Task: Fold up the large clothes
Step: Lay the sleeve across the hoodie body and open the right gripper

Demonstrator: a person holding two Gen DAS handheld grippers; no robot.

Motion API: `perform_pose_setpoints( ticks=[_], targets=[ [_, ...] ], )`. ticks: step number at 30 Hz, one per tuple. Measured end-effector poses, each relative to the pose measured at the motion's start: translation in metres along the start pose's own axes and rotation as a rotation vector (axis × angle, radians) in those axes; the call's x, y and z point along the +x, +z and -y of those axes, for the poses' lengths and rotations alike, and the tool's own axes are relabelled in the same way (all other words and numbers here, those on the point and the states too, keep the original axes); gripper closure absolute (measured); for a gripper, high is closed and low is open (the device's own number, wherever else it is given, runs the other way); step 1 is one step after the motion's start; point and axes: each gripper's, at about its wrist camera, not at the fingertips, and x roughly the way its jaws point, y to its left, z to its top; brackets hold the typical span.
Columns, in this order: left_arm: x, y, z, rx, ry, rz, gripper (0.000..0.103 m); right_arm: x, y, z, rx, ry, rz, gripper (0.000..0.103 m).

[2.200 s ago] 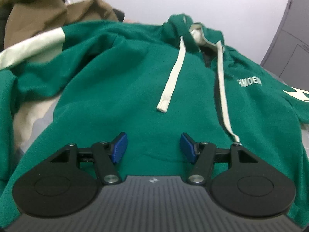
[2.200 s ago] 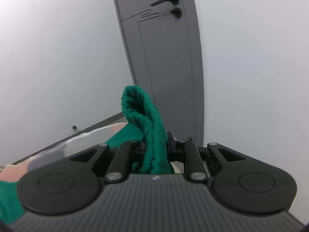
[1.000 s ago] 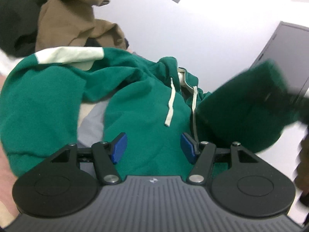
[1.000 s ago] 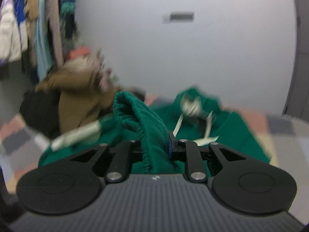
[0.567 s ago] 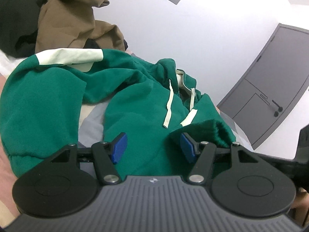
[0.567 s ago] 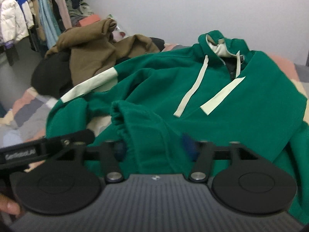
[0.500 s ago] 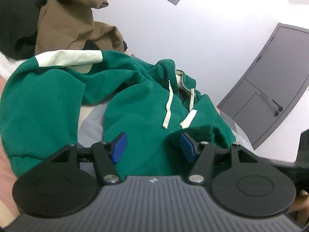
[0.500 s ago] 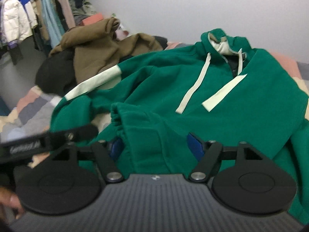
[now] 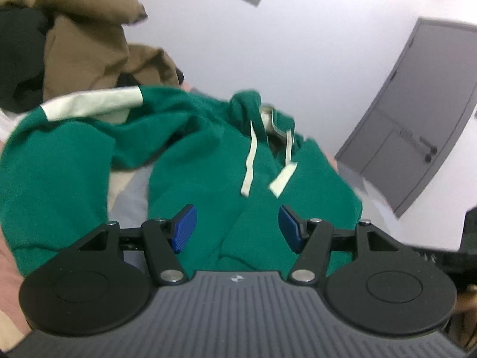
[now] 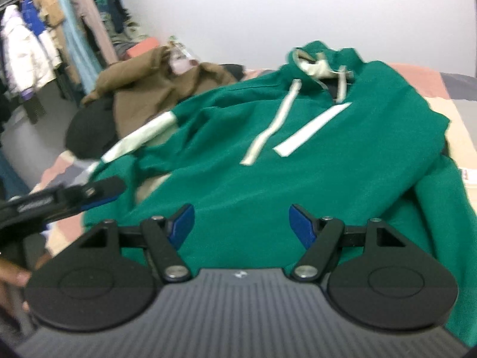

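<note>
The right gripper (image 10: 241, 223) no longer pinches the green cuff it carried a moment ago: its blue pads now stand wide apart with nothing between them, and the sleeve it brought over lies folded across the chest of the green hoodie (image 10: 298, 173). The left gripper (image 9: 237, 227) has the same wide spread as before, jaws empty, hovering low over the lower front of the hoodie.

Seen from the left gripper, the hoodie (image 9: 190, 161) lies straight ahead and below the fingers, its hood (image 9: 253, 104) at the far end. Two white drawstrings (image 9: 249, 161) run down from the neck toward the tool, and the folded-in sleeve with its pale stripe (image 9: 283, 183) sits just ahead of the right-hand pad. The other sleeve (image 9: 53, 161) sprawls out ahead and to the left, a white band (image 9: 92, 106) across it. Beyond that, far left, is a heap of brown clothing (image 9: 89, 44). A grey door (image 9: 417, 137) stands ahead to the right.

From the right gripper, the hoodie fills the space ahead of and under the pads, on a patchwork bedspread (image 10: 447, 89). The left gripper shows as a dark bar to the left (image 10: 68, 197). Hanging clothes (image 10: 44, 35) blur at the far left.
</note>
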Motion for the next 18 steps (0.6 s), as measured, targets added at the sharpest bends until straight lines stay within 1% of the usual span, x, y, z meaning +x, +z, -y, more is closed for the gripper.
perform_pose_setpoints(
  ticks=[2, 4, 5, 8, 9, 11, 13, 14, 16, 18],
  targets=[
    [0.011, -0.005, 0.003, 0.020, -0.014, -0.049, 0.037, 0.011, -0.001, 0.011, -0.001, -0.032, 0.010, 0.031],
    [0.025, -0.012, 0.008, 0.044, -0.005, -0.102, 0.037, 0.022, -0.002, 0.020, -0.028, -0.071, 0.019, 0.032],
    [0.032, -0.015, 0.010, 0.065, 0.006, -0.124, 0.037, 0.029, -0.001, 0.025, -0.035, -0.092, 0.023, 0.032],
    [0.053, -0.025, 0.016, 0.131, 0.070, -0.194, 0.037, 0.048, -0.003, 0.042, -0.024, -0.128, 0.021, 0.042],
    [0.061, -0.028, 0.015, 0.136, 0.094, -0.228, 0.037, 0.055, -0.004, 0.048, -0.010, -0.134, 0.008, 0.043],
    [0.071, -0.032, 0.010, 0.109, 0.102, -0.264, 0.037, 0.069, -0.008, 0.060, 0.040, -0.141, -0.032, 0.046],
    [0.073, -0.033, 0.006, 0.085, 0.101, -0.269, 0.037, 0.079, -0.015, 0.069, 0.084, -0.136, -0.057, 0.046],
    [0.072, -0.032, 0.005, 0.080, 0.098, -0.261, 0.037, 0.082, -0.017, 0.070, 0.085, -0.135, -0.059, 0.046],
    [0.064, -0.031, 0.004, 0.059, 0.094, -0.227, 0.037, 0.082, -0.018, 0.067, 0.062, -0.143, -0.057, 0.046],
    [0.050, -0.026, -0.001, 0.020, 0.109, -0.177, 0.037, 0.078, -0.017, 0.066, 0.072, -0.145, -0.062, 0.046]
  ],
)
